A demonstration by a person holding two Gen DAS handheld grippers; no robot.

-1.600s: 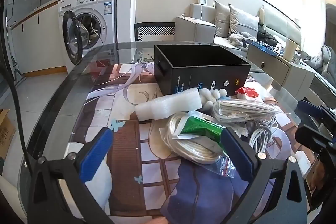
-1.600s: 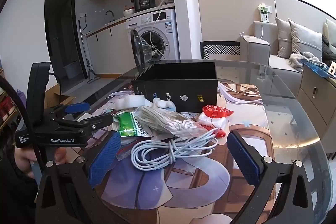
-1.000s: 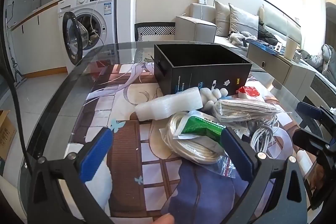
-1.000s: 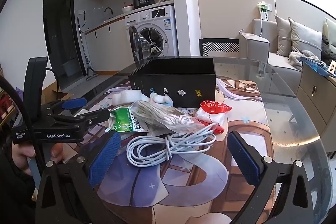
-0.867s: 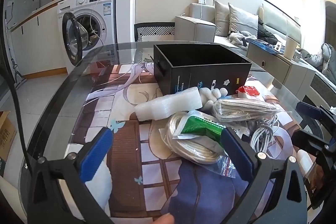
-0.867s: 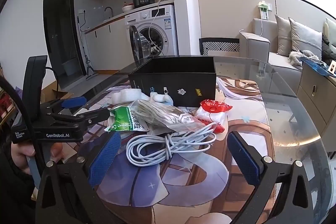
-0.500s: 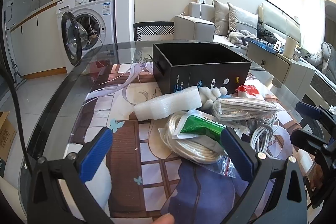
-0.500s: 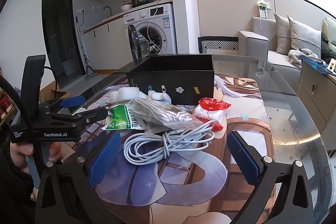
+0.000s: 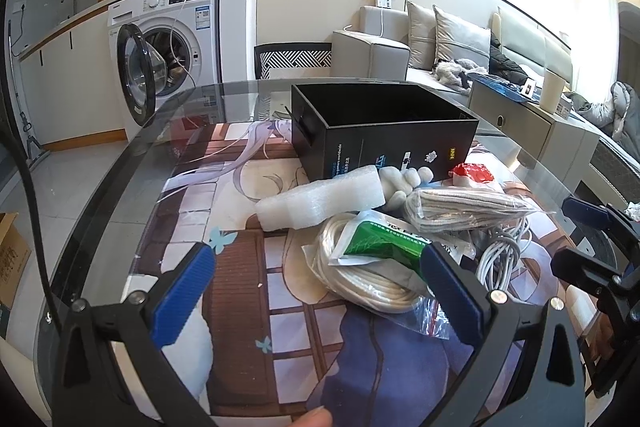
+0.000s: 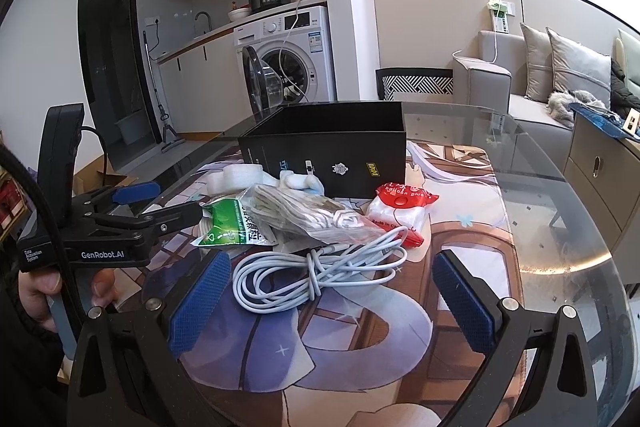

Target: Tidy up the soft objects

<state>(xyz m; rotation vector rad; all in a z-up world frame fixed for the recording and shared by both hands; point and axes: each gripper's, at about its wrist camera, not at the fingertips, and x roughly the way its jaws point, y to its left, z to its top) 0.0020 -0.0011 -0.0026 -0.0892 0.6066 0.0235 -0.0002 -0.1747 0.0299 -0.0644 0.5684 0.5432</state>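
A round glass surface (image 10: 560, 227) with a printed picture mat under it carries a heap of soft things in front of an open black box (image 10: 332, 155). The box stands upright, its top open, with the heap just beside its near wall.

In the heap, a white foam piece (image 9: 320, 199) lies on the left side, with a small white plush toy (image 9: 404, 183) between it and the box. A bag of pale rope with a green label (image 9: 368, 259) sits nearest the left gripper (image 9: 320, 299), and a clear bag of grey-white cloth or cord (image 10: 308, 215) lies across the middle; what is inside it is hard to make out through the plastic. A red and white packet (image 10: 400, 207) rests at the right end, close to the box. A coiled white cable (image 10: 312, 275) lies at the front of the heap, partly under the clear bag.

The left gripper hovers low over the surface with its jaws spread wide and nothing between them; its right pad overlaps the rope bag in its own view. A hand (image 10: 52, 287) grips its handle. The right gripper (image 10: 332, 299) is also held with its jaws wide apart and empty, the cable coil lying just ahead between the two blue pads (image 10: 464, 303).
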